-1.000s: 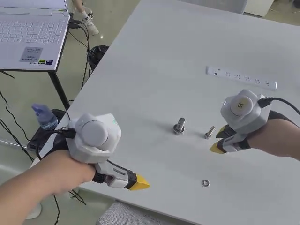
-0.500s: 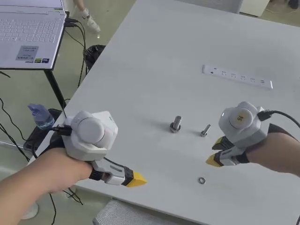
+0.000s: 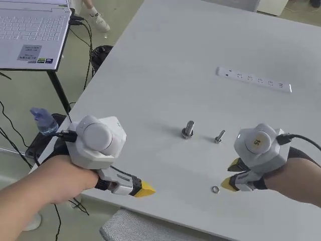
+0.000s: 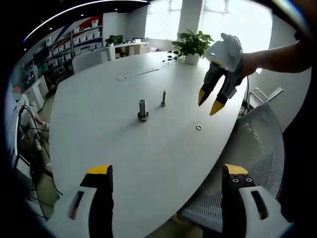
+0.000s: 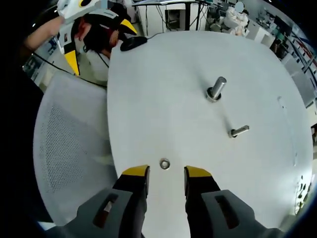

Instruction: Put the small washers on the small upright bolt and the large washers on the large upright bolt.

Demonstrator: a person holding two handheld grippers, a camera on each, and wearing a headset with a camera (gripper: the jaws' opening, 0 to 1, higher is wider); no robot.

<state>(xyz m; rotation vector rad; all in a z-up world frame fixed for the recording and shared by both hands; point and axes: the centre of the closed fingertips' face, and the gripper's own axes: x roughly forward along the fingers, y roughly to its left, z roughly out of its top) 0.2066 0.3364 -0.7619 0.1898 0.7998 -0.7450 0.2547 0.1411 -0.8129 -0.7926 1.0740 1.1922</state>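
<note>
White desk (image 3: 150,75) holds two bolts standing up near the middle of the head view: one big bolt (image 3: 188,129) and one small bolt (image 3: 219,136) just to its right. I count one washer (image 3: 215,189). It lies flat on the desk, low in the frame, well apart from both bolts.

There are two grippers. The right gripper (image 3: 231,174) hangs just beside the washer at the lower right. In the right gripper view its jaws are apart with nothing between them, and the washer sits just in front of the gap. The left gripper (image 3: 144,189) is at the lower left, jaws spread wide, holding nothing.

I think the step is picking up the washer. Next the right gripper should go down around it, pinch its thin edge and lift. It looks small, so it likely goes on the small bolt.
</note>
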